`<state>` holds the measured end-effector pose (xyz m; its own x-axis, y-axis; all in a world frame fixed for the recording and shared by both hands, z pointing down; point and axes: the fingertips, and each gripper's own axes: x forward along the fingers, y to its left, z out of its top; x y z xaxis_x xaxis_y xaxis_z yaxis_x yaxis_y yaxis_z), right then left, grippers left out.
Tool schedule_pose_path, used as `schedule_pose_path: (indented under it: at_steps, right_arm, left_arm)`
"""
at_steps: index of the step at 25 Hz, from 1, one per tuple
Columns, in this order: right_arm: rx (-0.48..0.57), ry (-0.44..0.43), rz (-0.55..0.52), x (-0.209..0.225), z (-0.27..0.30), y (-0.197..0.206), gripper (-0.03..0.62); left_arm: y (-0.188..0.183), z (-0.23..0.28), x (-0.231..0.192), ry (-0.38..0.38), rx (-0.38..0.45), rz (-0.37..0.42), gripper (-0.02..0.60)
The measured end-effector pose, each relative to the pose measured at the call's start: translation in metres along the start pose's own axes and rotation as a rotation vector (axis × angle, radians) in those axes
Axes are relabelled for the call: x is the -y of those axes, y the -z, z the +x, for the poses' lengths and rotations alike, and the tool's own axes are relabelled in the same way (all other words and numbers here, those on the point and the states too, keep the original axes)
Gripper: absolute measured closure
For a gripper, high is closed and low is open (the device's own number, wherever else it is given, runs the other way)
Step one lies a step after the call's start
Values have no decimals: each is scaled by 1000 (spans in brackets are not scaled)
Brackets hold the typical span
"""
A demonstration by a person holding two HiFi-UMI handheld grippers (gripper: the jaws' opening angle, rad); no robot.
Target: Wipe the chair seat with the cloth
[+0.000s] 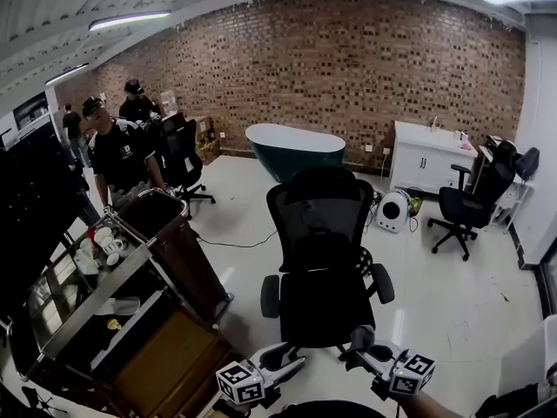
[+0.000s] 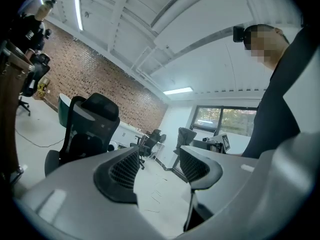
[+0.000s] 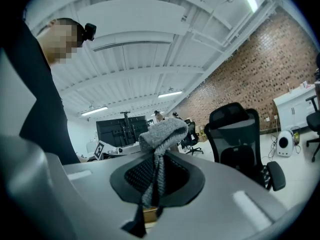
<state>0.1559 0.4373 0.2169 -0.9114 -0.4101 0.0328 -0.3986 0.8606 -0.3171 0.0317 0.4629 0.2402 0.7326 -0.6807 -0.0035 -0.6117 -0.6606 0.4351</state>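
1. Left side of the head view: a brown service cart (image 1: pixel 178 264) with white cups (image 1: pixel 104 242) on its top tray. Two people (image 1: pixel 117 146) in dark shirts stand behind it, upper left.
2. Bottom edge, left of centre: your left hand-held gripper (image 1: pixel 287 358). It points level with the jaws wide apart and nothing between them. In its own view (image 2: pixel 159 165) the gap shows only floor, and the chair (image 2: pixel 87 129) sits off to the left.
3. Centre: the black mesh office chair (image 1: pixel 322 233) faces you. Its seat (image 1: pixel 324 307) is bare, just beyond both gripper tips, and neither gripper touches it.
4. Bottom edge, right of centre: your right hand-held gripper (image 1: pixel 361 347). In its own view (image 3: pixel 155 176) the jaws are clamped on the grey cloth (image 3: pixel 162 131). The cloth bunches above the pads and a strand hangs down between them. It's in the air, off the seat, with the chair (image 3: pixel 240 139) to the right in that view.
5. Behind the chair: a dark green bathtub (image 1: pixel 291 146) against the brick wall (image 1: pixel 348 59).
6. Right side: a white cabinet (image 1: pixel 426 155), a round white device (image 1: pixel 393 212) on the floor, and a second black office chair (image 1: pixel 479 198) at the far right.
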Motion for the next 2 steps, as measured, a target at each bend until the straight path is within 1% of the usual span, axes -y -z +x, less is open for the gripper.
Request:
schedule_pose_path:
  at_steps: [2]
  right_arm:
    - [0,-8,-8,-2,3,-3,568]
  left_arm:
    - [-2,-2,-1,0,5,-1,305]
